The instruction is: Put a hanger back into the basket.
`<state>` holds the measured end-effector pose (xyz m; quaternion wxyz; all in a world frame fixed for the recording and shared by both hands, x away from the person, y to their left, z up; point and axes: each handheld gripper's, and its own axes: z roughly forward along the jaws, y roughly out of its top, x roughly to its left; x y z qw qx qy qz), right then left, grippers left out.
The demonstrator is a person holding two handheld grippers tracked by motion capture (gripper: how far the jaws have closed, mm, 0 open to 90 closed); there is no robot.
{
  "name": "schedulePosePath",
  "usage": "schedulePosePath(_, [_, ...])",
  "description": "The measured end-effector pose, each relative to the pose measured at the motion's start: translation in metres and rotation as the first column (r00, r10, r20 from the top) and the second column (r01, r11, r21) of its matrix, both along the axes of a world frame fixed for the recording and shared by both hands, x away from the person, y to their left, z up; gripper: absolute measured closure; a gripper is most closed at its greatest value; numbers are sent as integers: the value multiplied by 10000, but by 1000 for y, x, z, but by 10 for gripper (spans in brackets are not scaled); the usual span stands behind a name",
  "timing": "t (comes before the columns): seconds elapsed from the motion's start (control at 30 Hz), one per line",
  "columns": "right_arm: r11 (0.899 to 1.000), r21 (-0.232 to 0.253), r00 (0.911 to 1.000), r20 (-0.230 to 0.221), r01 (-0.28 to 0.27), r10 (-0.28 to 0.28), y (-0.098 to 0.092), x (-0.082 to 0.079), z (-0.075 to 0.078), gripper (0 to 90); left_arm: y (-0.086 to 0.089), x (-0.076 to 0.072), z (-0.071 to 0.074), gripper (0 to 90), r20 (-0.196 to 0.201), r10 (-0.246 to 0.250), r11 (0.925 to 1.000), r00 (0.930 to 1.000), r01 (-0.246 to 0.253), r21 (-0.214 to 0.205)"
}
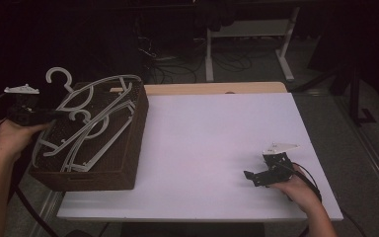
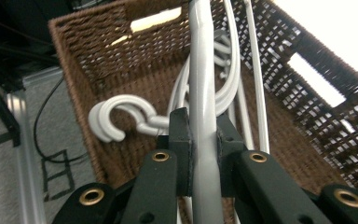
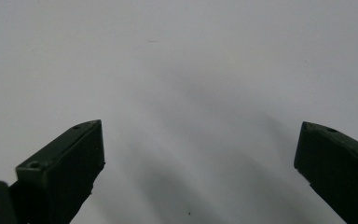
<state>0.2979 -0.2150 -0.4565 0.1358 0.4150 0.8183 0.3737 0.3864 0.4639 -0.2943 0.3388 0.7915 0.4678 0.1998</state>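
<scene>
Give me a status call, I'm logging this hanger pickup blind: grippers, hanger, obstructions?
Left hand-held gripper shut on a white hanger over the wicker basket. Right hand-held gripper open, above bare white table. Other hangers crowd the basket.

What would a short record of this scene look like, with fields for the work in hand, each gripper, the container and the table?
work in hand: lifting a white hanger at the basket
left gripper: shut on the hanger's bar, at the basket's left edge
right gripper: open, nothing between its fingers, resting low over the white table
container: brown woven basket on the table's left end, holding several white hangers
table: white top, bare between basket and right gripper
</scene>
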Motion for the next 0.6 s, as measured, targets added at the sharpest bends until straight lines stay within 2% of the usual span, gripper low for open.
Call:
schedulePosePath(0.37, [10000,-58,10000,-12,-18,18,1,0,0,14,-4,7,-32,809,-595,144,9999,9981,-141,46])
schedulePosePath(0.47, [10000,-69,10000,-1,-34,34,1,0,0,14,-2,6,-34,615,-439,343,9992,9984,-351,-173])
schedulePosePath(0.6, [9999,-97,10000,16,-68,69,1,1,0,14,-2,4,-30,543,-233,346,9977,9991,-359,-580])
